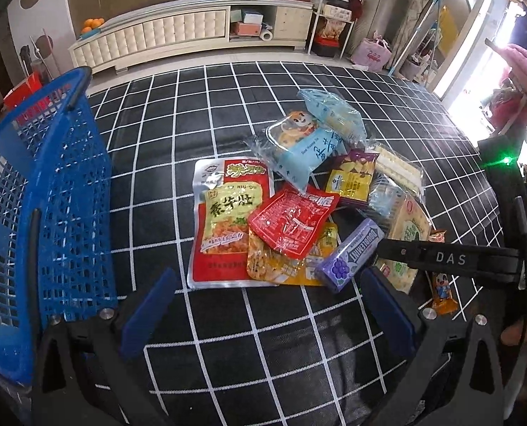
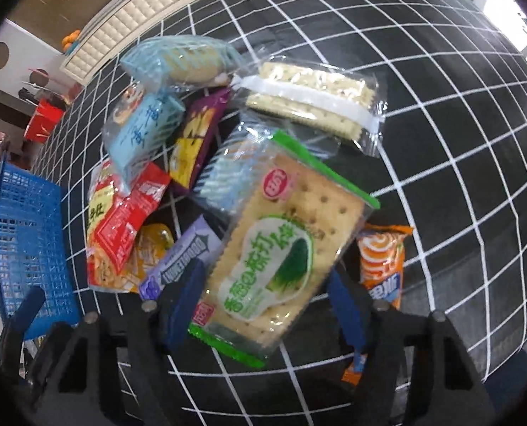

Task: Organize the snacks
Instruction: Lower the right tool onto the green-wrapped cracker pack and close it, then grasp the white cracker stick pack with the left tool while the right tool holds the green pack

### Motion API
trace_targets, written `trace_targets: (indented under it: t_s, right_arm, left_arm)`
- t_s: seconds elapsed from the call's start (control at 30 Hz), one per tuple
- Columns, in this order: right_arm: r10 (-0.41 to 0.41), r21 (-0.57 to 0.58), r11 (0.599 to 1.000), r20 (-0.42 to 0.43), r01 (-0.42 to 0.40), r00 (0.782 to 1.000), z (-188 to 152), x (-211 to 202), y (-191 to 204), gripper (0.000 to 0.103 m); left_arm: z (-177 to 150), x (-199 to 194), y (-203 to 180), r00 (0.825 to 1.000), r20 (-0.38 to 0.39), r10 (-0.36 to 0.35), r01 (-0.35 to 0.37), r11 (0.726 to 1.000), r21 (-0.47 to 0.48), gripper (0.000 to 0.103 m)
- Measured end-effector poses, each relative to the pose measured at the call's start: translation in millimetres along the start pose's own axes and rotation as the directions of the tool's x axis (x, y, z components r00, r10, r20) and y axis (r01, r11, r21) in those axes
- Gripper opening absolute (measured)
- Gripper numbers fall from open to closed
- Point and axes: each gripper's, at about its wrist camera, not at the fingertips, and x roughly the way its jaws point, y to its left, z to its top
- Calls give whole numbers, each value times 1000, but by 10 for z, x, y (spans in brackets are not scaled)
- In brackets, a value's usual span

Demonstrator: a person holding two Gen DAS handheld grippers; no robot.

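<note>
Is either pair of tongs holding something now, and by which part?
Nothing is held. The right tongs stand open around the near end of the cracker pack; the left tongs are empty.

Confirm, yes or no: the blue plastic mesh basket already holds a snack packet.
No: the blue plastic mesh basket looks empty, and the packets lie piled on the checked cloth.

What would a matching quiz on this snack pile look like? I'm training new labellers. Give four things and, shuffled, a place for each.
Things:
1. cracker pack
2. gum pack
3. blue basket
4. orange wrapper

Places:
A. at the left edge of the checked cloth
B. between the right claw fingers
C. beside the cracker pack, on its right in the right wrist view
D. against the yellow pouch, just ahead of the left claw

Pairs: 1-B, 2-D, 3-A, 4-C
</note>
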Motion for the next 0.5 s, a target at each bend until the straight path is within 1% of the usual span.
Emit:
trace_targets:
  t_s: [0.1,0.2,0.43,0.5]
  right_arm:
    - [15,-19,1000,3,-15,1000,-97,-61,-44,72]
    - [35,-39,999,20,-35,999,-119,-201,-109,70]
    - [70,-87,994,134,-59,988,-63,-797,-382,69]
    - [70,-96,994,165,-55,984,-26,-967,-506,69]
  left_arm:
    - [-14,-81,-49,1000,9,8,-8,1000,11,103]
    - [4,-186,-136,1000,23,5,-5,1000,25,103]
    - [226,-373,-509,998,56,-17,12,997,73,103]
    - [325,-393,-663,998,54,-39,34,995,89,103]
